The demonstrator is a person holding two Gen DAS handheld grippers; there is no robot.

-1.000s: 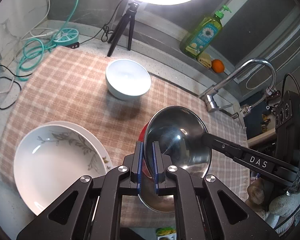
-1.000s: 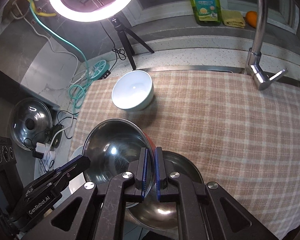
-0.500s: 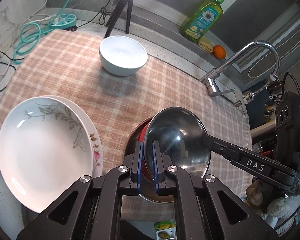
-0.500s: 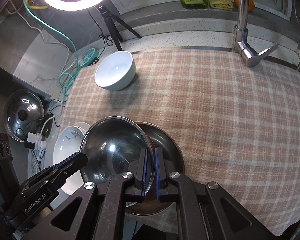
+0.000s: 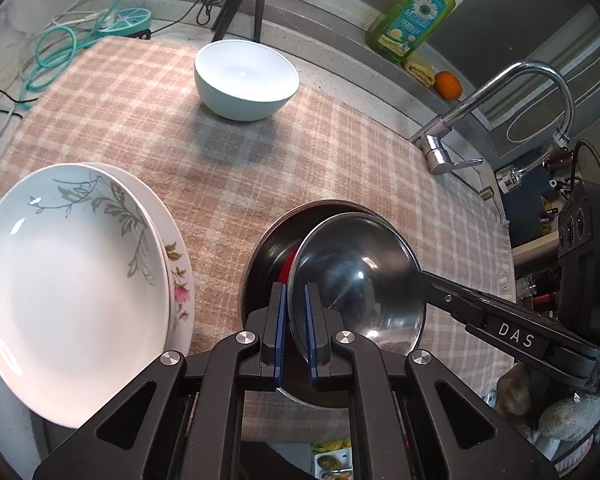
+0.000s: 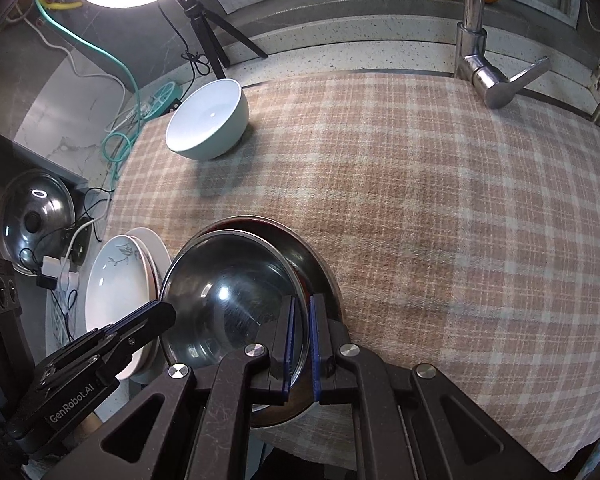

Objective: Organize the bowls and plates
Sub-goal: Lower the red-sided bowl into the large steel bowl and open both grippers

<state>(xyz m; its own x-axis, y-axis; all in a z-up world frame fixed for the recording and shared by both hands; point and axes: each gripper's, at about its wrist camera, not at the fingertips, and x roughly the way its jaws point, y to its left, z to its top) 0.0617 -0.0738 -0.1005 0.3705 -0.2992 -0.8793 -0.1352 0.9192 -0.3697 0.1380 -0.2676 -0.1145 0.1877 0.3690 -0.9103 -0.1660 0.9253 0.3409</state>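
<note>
**Two grippers lowering a steel bowl into a second steel bowl**

The left gripper [image 5: 295, 326] pinches the near-left rim of the shiny stainless-steel bowl with a red outer wall [image 5: 360, 276] between its blue-padded fingers [image 5: 278, 320]; the jaws stand nearly closed, clamped on the thin rim. The right gripper [image 6: 301, 336] grips the opposite rim of the same bowl in the same manner, one pad inside and one outside. The held bowl sits tilted, partly inside the larger dark-lined steel bowl [image 5: 268, 248] that rests on the pink-and-beige checked cloth [image 5: 240, 168].

The step in hand appears to be nesting. It is done well if both grippers descend together so the rim levels out, the upper bowl centres over the lower one, and neither releases until the bowl is judged seated. An uneven release would likely let the bowl rock or slide on the smooth metal.

Just beside the lower bowl, on its left, lies a stack of white floral-patterned plates [image 5: 68, 280], close enough to the left gripper to be knocked during withdrawal. A pale blue ceramic bowl [image 5: 246, 78] stands well apart toward the back. The chrome tap [image 5: 500, 108], green soap bottle [image 5: 414, 14] and tripod [image 5: 242, 0] sit beyond the cloth, clear of the work.
</note>
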